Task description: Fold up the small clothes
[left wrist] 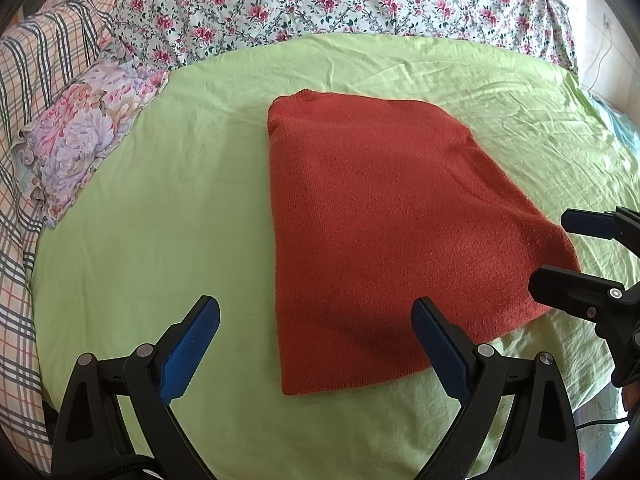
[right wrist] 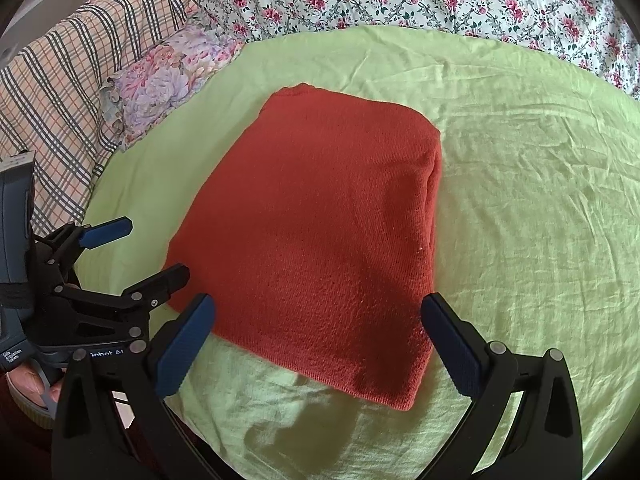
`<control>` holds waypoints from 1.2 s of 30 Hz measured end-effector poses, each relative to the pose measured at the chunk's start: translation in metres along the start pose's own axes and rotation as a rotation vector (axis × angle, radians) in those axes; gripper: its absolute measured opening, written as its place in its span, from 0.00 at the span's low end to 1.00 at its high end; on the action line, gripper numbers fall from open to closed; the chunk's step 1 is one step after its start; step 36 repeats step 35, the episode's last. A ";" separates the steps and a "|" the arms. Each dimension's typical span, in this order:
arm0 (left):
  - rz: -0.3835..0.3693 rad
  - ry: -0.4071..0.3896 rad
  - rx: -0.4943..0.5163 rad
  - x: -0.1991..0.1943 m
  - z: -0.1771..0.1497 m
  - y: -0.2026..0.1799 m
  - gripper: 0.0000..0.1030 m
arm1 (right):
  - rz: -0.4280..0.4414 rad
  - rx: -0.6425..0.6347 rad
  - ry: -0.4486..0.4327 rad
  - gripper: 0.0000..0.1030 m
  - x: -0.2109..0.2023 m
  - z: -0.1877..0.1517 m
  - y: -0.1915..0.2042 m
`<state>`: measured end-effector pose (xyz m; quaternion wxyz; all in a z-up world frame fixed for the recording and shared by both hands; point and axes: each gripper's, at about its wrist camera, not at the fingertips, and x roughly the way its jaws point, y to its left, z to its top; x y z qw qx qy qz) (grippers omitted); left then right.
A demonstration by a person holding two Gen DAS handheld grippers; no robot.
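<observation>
A rust-red knitted garment (left wrist: 384,224) lies folded into a flat rectangle on the light green sheet (left wrist: 168,208). My left gripper (left wrist: 316,320) is open just above the garment's near left corner, nothing between its blue pads. My right gripper (right wrist: 318,316) is open over the garment's (right wrist: 320,232) near edge, also holding nothing. Each gripper shows in the other's view: the right gripper (left wrist: 556,252) at the garment's right corner, the left gripper (right wrist: 156,248) at its left corner.
A floral quilt (left wrist: 320,0) is bunched along the far side of the bed. A plaid blanket (left wrist: 36,80) and a pastel floral pillow (left wrist: 84,128) lie at the left. The green sheet (right wrist: 540,220) spreads wrinkled to the right of the garment.
</observation>
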<state>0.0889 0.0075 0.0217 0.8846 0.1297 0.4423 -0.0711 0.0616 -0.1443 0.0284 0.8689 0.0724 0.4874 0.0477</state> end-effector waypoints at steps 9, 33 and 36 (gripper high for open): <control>0.002 0.006 0.004 0.005 0.007 0.000 0.94 | 0.005 -0.005 -0.002 0.99 0.001 0.012 -0.003; 0.033 0.011 -0.032 0.022 0.034 0.012 0.94 | 0.011 0.063 0.008 0.99 0.017 0.036 -0.034; 0.030 0.014 -0.036 0.022 0.033 0.013 0.94 | 0.017 0.069 0.010 0.99 0.020 0.036 -0.035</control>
